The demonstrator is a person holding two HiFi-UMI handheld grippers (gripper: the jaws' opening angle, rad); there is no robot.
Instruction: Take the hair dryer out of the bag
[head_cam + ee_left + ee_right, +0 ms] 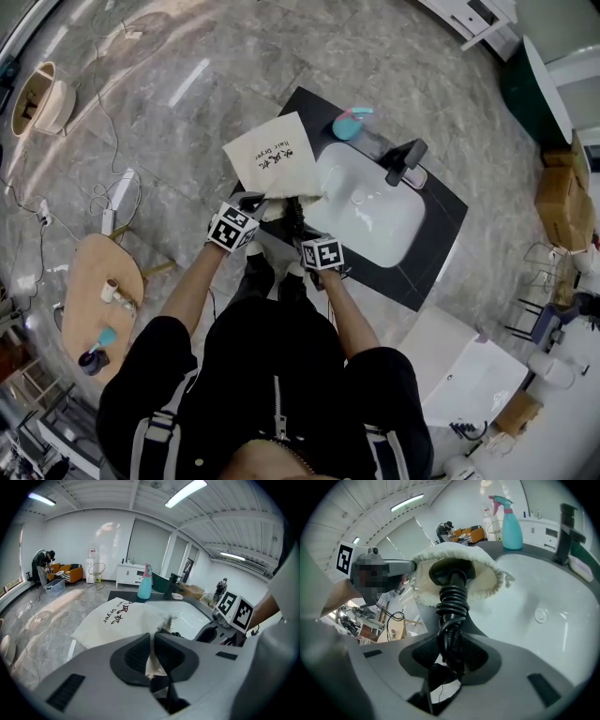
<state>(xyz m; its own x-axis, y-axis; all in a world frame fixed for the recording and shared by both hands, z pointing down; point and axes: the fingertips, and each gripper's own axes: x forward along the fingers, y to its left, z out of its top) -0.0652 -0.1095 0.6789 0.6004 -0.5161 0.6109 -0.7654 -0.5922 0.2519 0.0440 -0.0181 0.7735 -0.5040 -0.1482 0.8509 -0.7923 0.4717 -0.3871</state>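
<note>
The left arm (192,286) and right arm (339,305) are stretched forward and down, with the grippers brought close together. The left gripper (153,651) is tilted gently downward, its jaws closed tight on a fold of the bag (122,620). The right gripper (452,653) is pitched more steeply, its jaws held partly apart and clamped on the cord (452,602).

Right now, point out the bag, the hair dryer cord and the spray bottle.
bag (274,157): head view, middle of its printed face.
hair dryer cord (452,598): right gripper view, coiled part below the bag mouth.
spray bottle (512,529): right gripper view, teal body.
</note>
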